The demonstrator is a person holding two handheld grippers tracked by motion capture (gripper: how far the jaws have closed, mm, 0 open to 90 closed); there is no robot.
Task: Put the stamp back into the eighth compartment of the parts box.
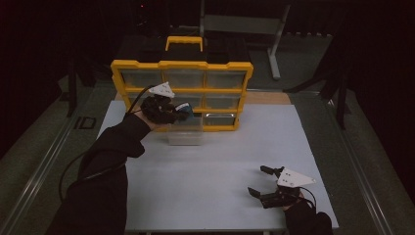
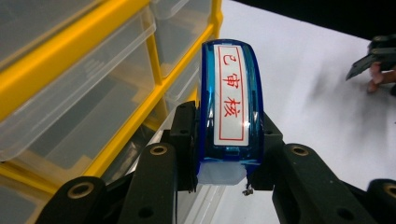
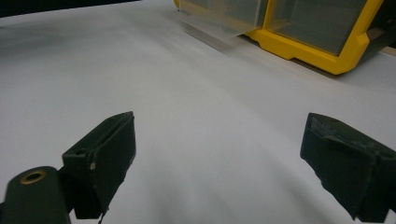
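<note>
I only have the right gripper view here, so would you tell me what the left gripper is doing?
Observer: The left gripper is shut on a blue stamp with red characters on its white label.
Operator: Thank you. Where is it relative to the yellow organizer?
Observer: In the high view it sits in front of the yellow organizer, above a clear drawer pulled out of the bottom row.
Operator: And my own gripper?
Observer: The right gripper rests open near the front right of the white table, nothing between its jaws.
</note>
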